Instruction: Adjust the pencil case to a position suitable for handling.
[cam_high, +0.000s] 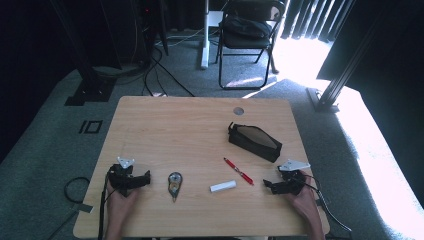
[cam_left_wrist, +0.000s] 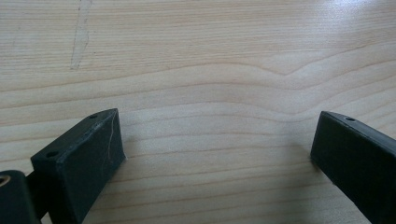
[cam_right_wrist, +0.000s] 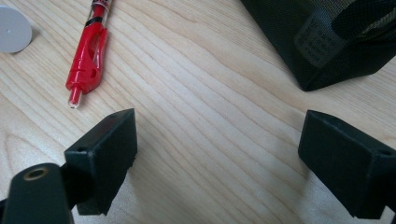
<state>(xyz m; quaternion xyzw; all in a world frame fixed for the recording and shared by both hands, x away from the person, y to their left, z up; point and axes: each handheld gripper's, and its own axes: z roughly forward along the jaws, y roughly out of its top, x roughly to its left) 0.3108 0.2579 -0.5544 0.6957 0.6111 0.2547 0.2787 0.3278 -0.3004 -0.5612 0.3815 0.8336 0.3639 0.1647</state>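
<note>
Two black claws rested on a pale, wavy-grained wooden bench (cam_high: 200, 115), both spread wide with nothing between their blocky jaws. The left claw (cam_high: 131, 179) sat at lower left of the high view, the right claw (cam_high: 280, 186) at lower right. Just beside the right claw lay a glossy red plastic pen (cam_right_wrist: 88, 51) and, upper right, a black mesh pouch (cam_right_wrist: 322, 37).
</note>
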